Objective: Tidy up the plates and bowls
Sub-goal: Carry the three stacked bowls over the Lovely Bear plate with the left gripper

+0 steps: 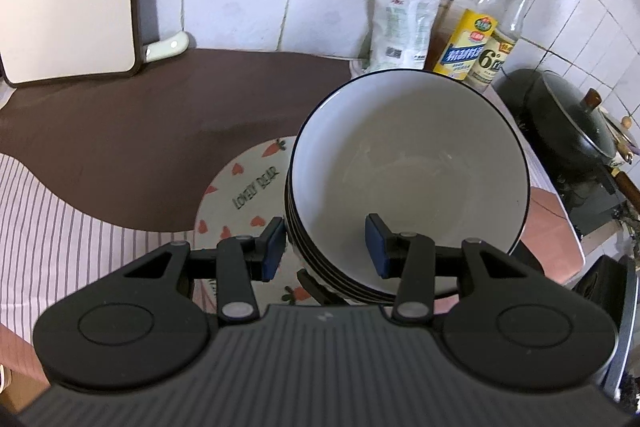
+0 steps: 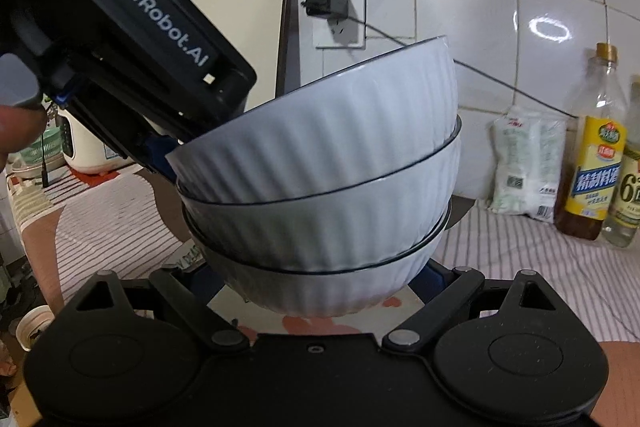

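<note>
Together, the left gripper (image 1: 326, 247) and right gripper (image 2: 320, 279) each pinch the bowl stack (image 2: 320, 187)

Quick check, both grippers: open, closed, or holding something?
Left gripper: closed on the rim of the stack of white ribbed bowls with dark rims.
Right gripper: fingers either side of the bottom bowl; grip cannot be told.
</note>
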Demonstrator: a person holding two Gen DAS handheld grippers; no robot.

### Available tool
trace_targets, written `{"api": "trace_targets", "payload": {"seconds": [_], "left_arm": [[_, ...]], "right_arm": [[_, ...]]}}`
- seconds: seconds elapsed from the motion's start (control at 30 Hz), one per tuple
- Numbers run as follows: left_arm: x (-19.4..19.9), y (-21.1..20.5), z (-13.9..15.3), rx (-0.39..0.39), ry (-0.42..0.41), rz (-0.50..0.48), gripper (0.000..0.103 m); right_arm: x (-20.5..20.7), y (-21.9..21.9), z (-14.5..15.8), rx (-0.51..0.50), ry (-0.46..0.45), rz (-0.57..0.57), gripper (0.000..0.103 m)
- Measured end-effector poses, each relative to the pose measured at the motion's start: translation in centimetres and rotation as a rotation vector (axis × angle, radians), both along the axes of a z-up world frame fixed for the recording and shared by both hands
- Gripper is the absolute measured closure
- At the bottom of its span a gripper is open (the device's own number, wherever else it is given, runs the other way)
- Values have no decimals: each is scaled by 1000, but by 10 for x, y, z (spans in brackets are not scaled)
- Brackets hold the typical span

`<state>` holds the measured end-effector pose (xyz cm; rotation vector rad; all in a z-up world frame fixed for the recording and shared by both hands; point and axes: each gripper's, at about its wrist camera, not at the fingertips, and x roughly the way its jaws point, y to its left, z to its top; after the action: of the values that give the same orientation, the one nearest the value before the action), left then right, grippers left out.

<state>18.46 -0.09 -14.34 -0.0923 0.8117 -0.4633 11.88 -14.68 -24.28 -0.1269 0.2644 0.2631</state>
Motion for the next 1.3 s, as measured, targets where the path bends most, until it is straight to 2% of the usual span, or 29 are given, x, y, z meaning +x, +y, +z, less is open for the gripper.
{"api": "trace_targets", "payload": {"seconds": [0.2,0.27,0.87,1.23,1.3], "left_arm": [[6,4,-12,6,18,3,61],[9,6,-16,-1,27,5,61],[18,17,-34,-28,61,15,61],[23,21,-36,-44,80,11,61],[24,21,-35,-47,91,18,61]], "right_arm": [[9,6,-7,5,53,-3,7],[10,9,-9,-34,85,-14,7],[18,25,-19,-114,149,-20,7],[30,21,-12,-104,197,-9,7],[31,24,-10,-139,209,2,7]]}}
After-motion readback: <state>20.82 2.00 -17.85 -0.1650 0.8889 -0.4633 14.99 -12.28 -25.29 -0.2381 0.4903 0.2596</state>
